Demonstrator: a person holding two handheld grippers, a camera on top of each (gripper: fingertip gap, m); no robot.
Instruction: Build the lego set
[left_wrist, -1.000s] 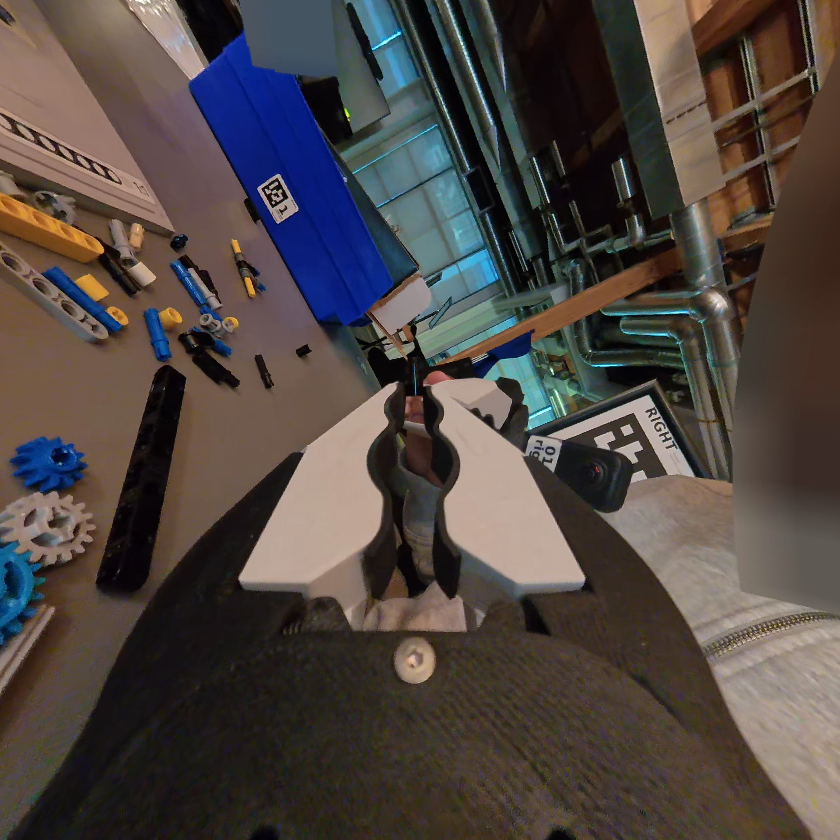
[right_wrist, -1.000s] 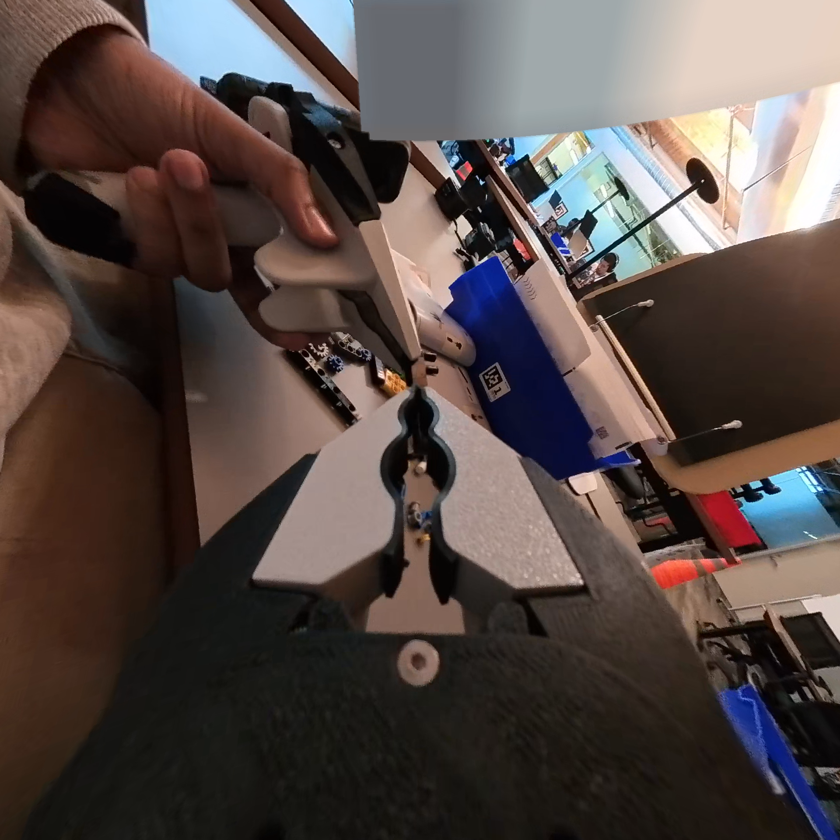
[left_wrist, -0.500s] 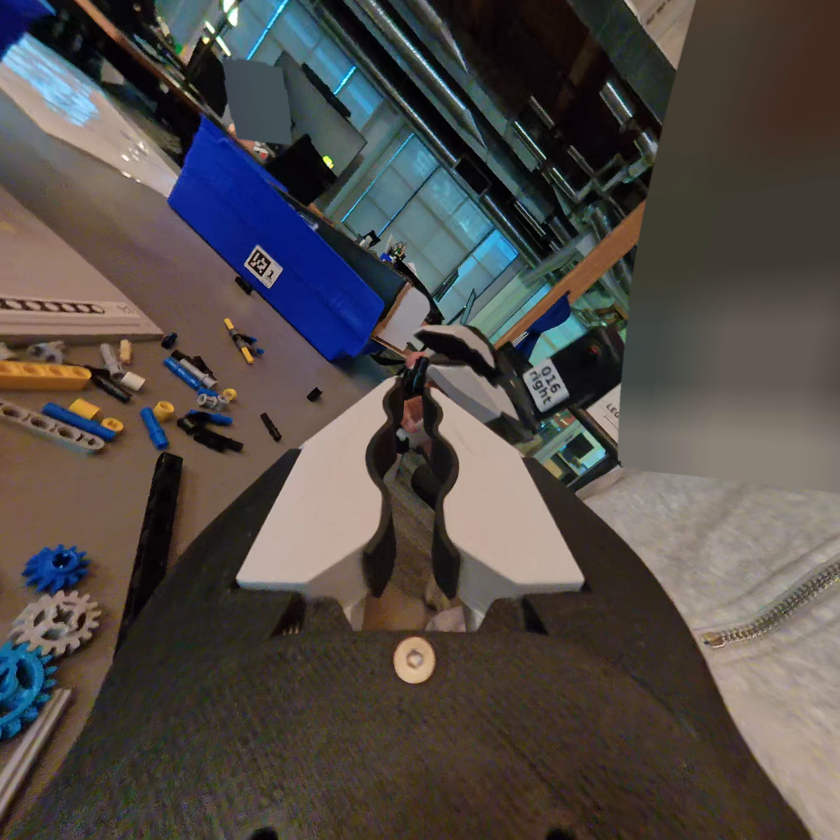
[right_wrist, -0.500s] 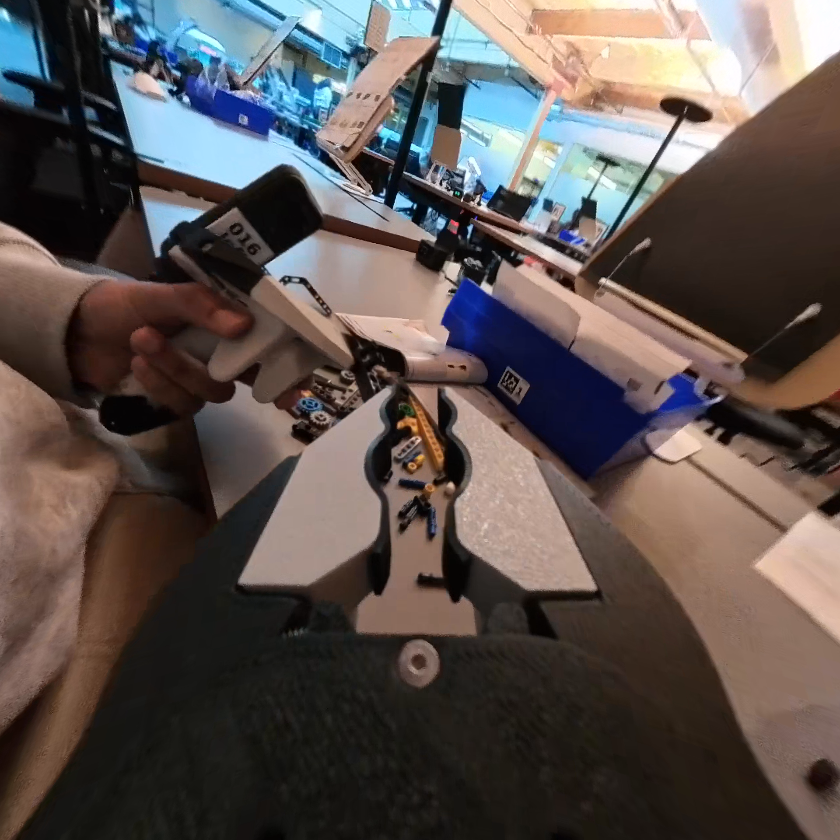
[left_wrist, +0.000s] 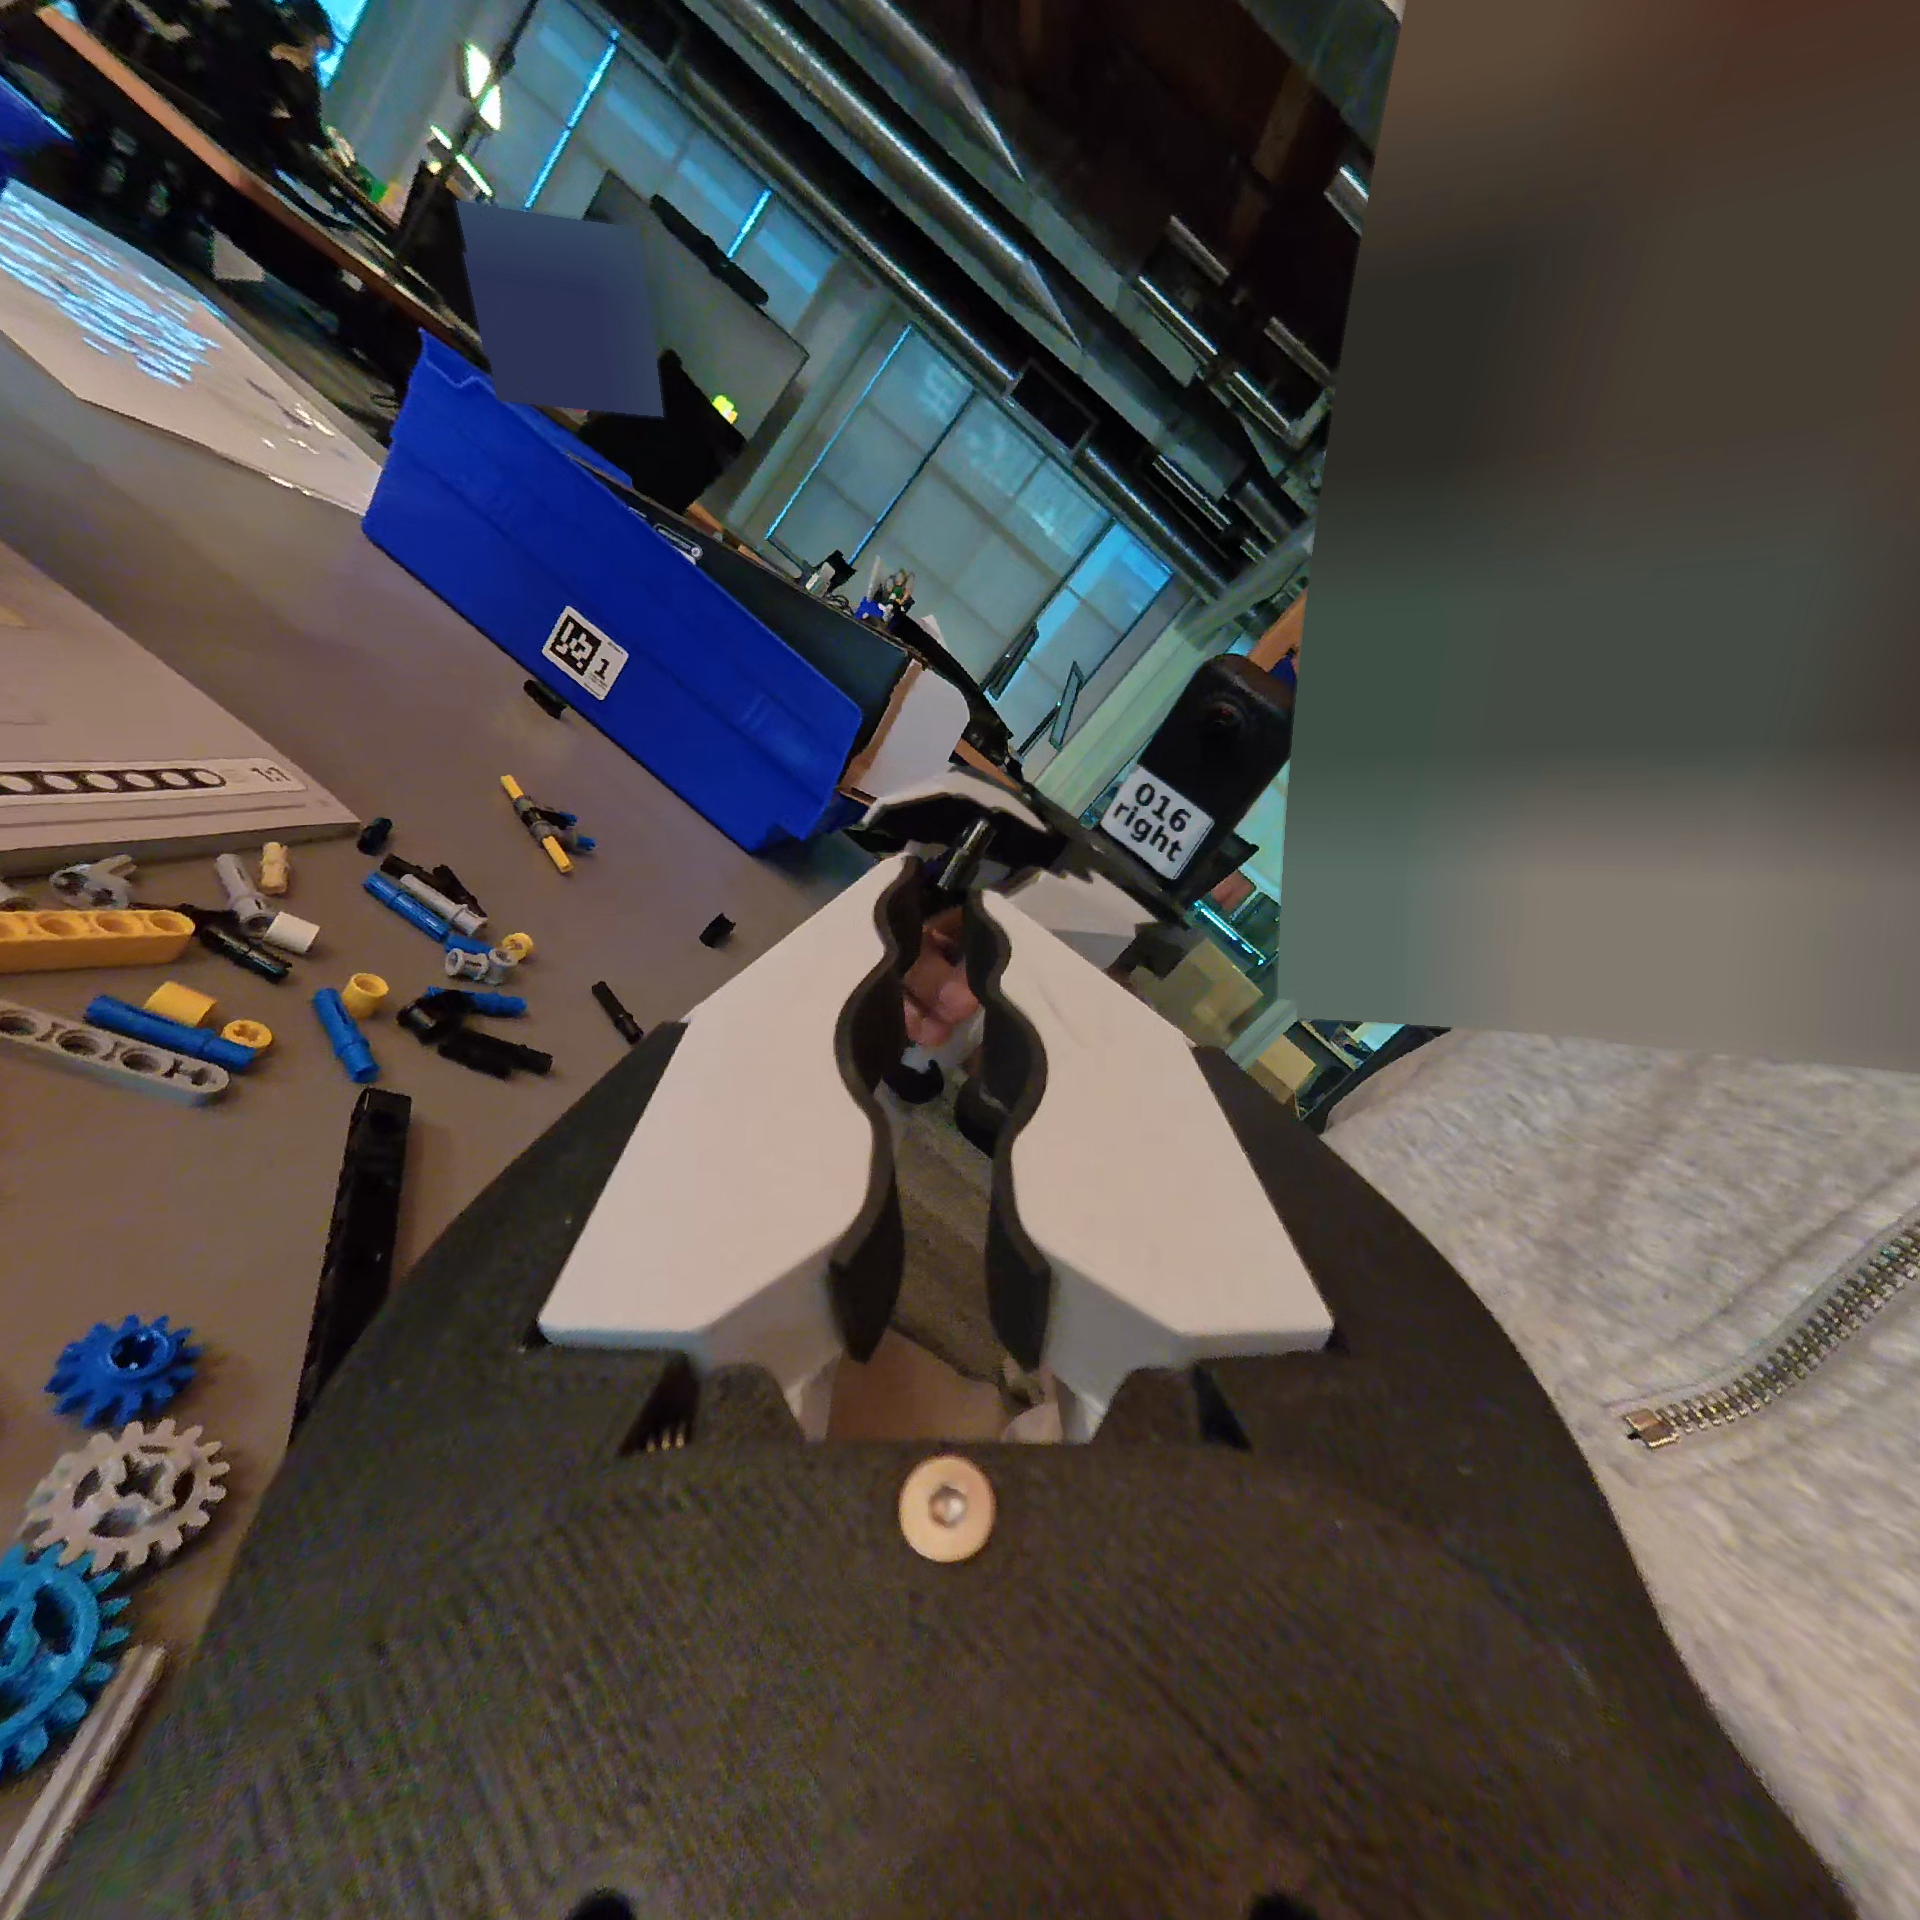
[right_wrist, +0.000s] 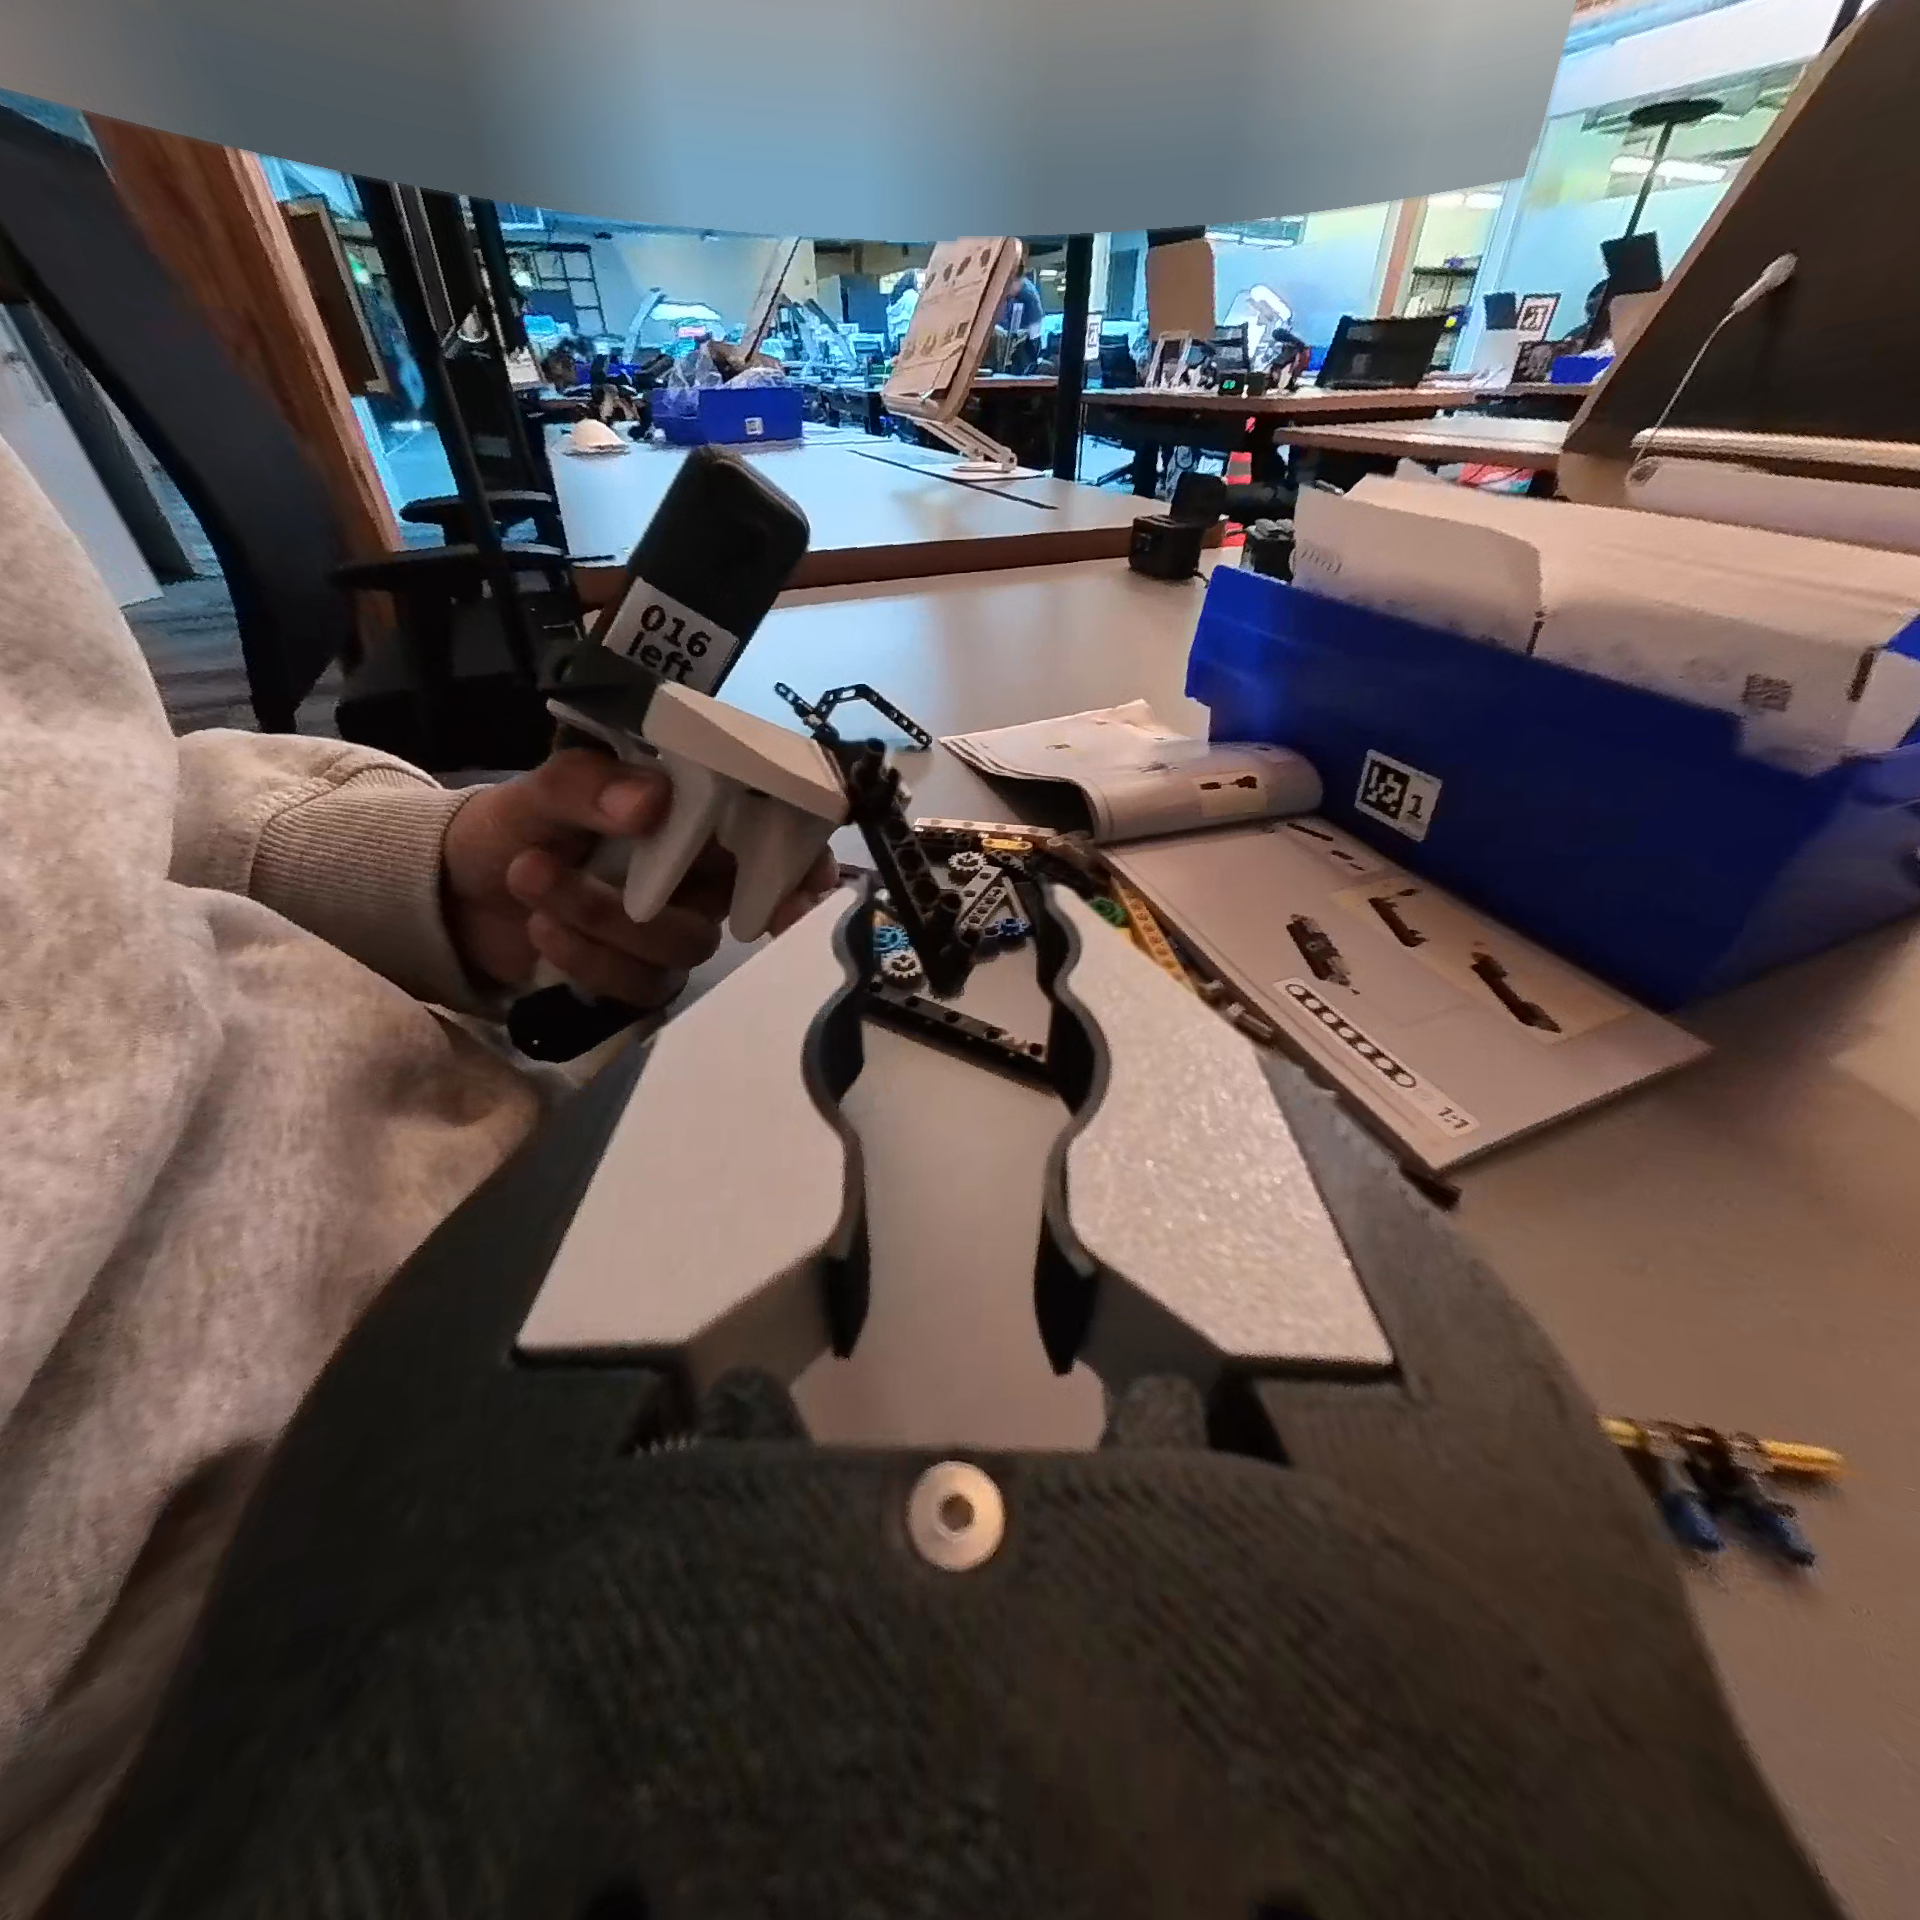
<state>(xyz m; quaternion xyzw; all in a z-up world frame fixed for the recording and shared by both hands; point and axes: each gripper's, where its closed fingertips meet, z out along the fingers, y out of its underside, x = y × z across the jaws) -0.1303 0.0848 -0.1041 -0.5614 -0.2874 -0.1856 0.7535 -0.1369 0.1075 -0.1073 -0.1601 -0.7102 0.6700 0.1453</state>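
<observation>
My left gripper (left_wrist: 940, 894) is shut on a black holed beam (right_wrist: 904, 873), held off the table; only the beam's pin end (left_wrist: 961, 847) shows past the tips in the left wrist view. In the right wrist view a hand holds the left gripper (right_wrist: 842, 790), and the beam hangs down and to the right from its tips. My right gripper (right_wrist: 956, 914) is open and empty, with its tips just short of the beam's lower end. It shows beyond the left tips in the left wrist view (left_wrist: 966, 805). Loose parts lie on the table: a long black beam (left_wrist: 358, 1236), a blue gear (left_wrist: 125, 1366), a grey gear (left_wrist: 130, 1496) and a yellow beam (left_wrist: 94, 935).
A blue bin (right_wrist: 1558, 810) stands at the back of the table, with an open instruction booklet (right_wrist: 1351, 966) in front of it. A yellow axle with blue pins (right_wrist: 1714, 1475) lies to the right. A grey sleeve (right_wrist: 208, 935) fills the left side. Less than 4 cm separates the two grippers' tips. The blue gear (left_wrist: 125, 1366) sits 12 cm or so from the ends of my left fingers.
My right gripper has opened from shut and drawn back from the left gripper's tips. Both views have swung towards level. The left gripper has stayed shut on the black beam.
</observation>
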